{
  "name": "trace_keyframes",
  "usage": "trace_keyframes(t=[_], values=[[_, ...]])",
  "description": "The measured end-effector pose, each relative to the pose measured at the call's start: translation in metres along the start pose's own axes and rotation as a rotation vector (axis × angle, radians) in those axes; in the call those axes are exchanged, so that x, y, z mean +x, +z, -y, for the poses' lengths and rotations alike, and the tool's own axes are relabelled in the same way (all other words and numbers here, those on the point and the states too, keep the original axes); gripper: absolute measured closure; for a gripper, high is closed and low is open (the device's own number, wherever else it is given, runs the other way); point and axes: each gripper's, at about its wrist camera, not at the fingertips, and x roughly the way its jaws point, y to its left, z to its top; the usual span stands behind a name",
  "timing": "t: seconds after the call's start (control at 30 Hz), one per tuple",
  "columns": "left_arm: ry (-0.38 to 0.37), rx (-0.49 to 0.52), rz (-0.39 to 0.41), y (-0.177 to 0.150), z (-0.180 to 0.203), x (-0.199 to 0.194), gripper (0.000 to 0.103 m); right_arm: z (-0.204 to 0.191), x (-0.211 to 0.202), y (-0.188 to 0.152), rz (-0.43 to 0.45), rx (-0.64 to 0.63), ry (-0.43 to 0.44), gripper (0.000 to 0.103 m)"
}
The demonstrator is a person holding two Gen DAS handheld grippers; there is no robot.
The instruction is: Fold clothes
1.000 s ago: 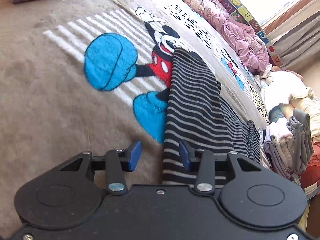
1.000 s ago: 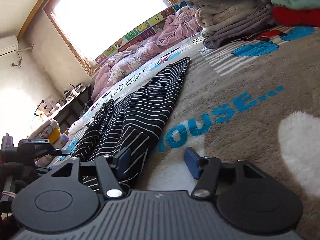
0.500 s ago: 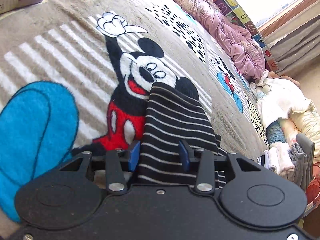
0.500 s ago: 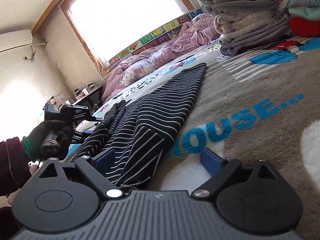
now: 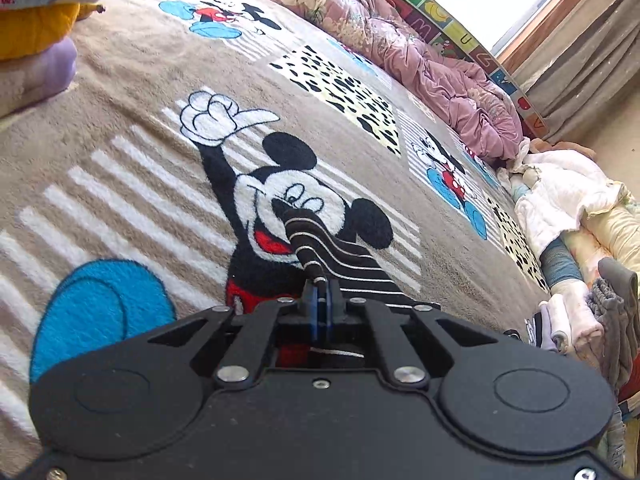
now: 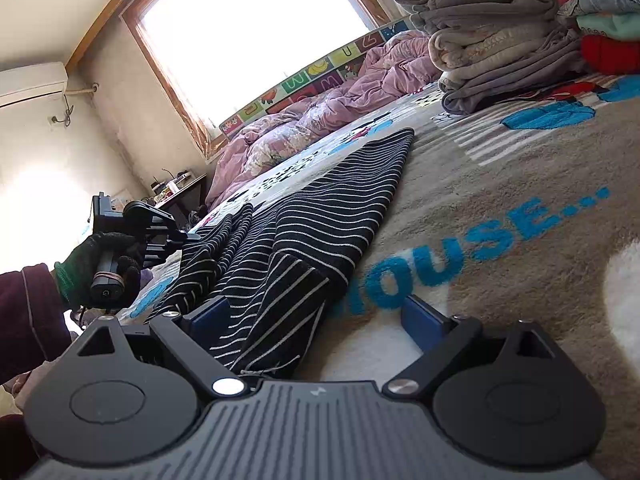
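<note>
Now striped garment (image 5: 320,240) between left tool's (image 5: 320,312) pads.

Left gripper (image 5: 320,312) went from open to clamped on striped garment (image 5: 320,240) corner; right gripper (image 6: 320,316) slid forward, fingers now straddling the hem.

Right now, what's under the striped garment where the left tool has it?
The left tool pinches the striped garment over the Mickey blanket: his face and red shorts show beside it. The print directly beneath the fabric is covered.
</note>
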Motion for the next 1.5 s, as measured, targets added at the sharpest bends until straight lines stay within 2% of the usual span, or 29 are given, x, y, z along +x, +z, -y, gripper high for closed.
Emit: trace_keyframes(t=[0.2, 0.5, 0.7, 1.0, 1.1, 1.17, 1.23, 1.3, 1.4, 1.5], values=[[0.058, 0.056, 0.036, 0.012, -0.007, -0.04, 0.102, -0.001, -0.001, -0.001, 0.002, -0.001, 0.002, 0.011], [0.241, 0.131, 0.09, 0.016, -0.05, -0.095, 0.102, 0.001, -0.003, -0.002, 0.012, 0.0, 0.015, 0.011], [0.279, 0.155, 0.132, 0.009, -0.078, -0.139, 0.102, 0.0, -0.004, -0.002, 0.012, -0.001, 0.016, 0.011], [0.303, 0.194, 0.2, -0.021, -0.104, -0.177, 0.102, -0.001, -0.004, -0.001, 0.011, -0.009, 0.015, 0.011], [0.309, 0.158, 0.223, -0.038, -0.119, -0.187, 0.102, -0.001, -0.004, -0.001, 0.011, -0.01, 0.016, 0.011], [0.322, 0.108, 0.191, -0.048, -0.135, -0.187, 0.101, -0.001, -0.004, -0.001, 0.01, -0.012, 0.015, 0.011], [0.334, 0.016, 0.148, -0.055, -0.158, -0.185, 0.098, -0.001, -0.004, -0.001, 0.01, -0.013, 0.015, 0.01], [0.336, -0.079, 0.113, -0.062, -0.179, -0.184, 0.082, -0.002, -0.003, -0.001, 0.007, -0.015, 0.012, 0.01], [0.251, -0.263, 0.153, -0.065, -0.205, -0.197, 0.079, -0.006, -0.004, 0.002, -0.013, -0.027, -0.006, 0.01], [0.253, -0.28, 0.167, -0.058, -0.211, -0.2, 0.079, -0.015, -0.014, 0.009, -0.011, -0.025, -0.053, 0.014]])
